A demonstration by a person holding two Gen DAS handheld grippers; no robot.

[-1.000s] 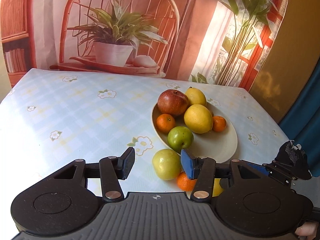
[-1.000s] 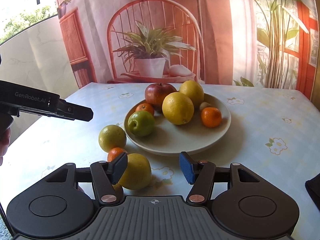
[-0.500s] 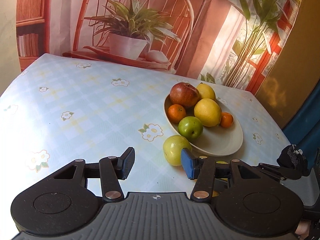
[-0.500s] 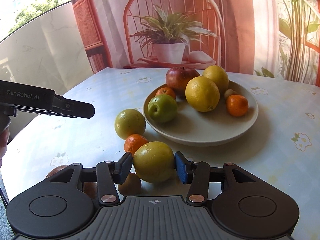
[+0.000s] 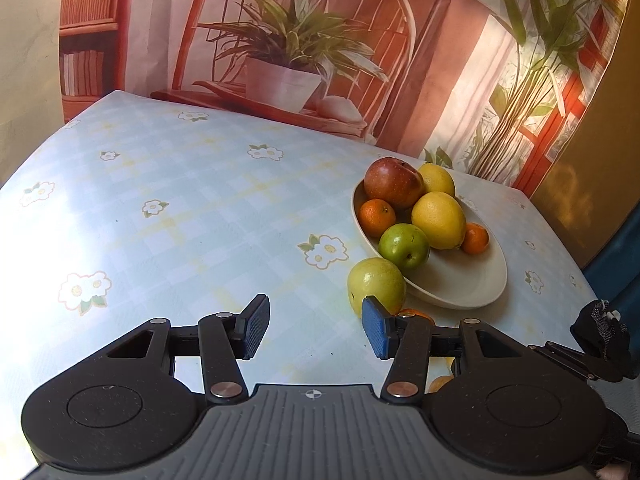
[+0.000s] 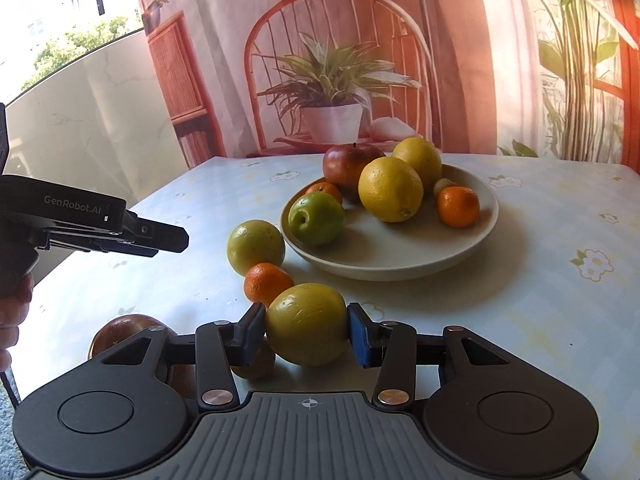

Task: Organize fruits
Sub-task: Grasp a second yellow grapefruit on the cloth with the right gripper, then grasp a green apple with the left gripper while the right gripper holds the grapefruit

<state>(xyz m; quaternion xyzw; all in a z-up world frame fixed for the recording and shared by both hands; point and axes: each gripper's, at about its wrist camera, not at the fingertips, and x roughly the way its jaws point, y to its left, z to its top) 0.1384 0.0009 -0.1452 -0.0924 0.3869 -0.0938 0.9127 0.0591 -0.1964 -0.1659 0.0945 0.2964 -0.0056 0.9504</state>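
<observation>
Gripping: the right gripper is clamping a lemon; its jaws have just been closing, and both pads are now pressing on the lemon's sides.
Lemon: it is sitting low over the counter, in front of the plate; whether it is touching the cloth I cannot tell.
Left gripper: its jaws are standing apart with nothing between them, hovering over bare counter to the left of the plate.
Green fruit: it is lying on the counter, just beside the plate's near-left rim.
Mandarin: it is resting between the green fruit and the lemon, touching or nearly touching both.
Plate: it is carrying a red apple, a green apple, two lemons and two mandarins.
Near edge: a brown-red fruit is showing partly behind the right gripper's left finger.
Hand: it is holding the left gripper's handle at the left edge of the right view.
</observation>
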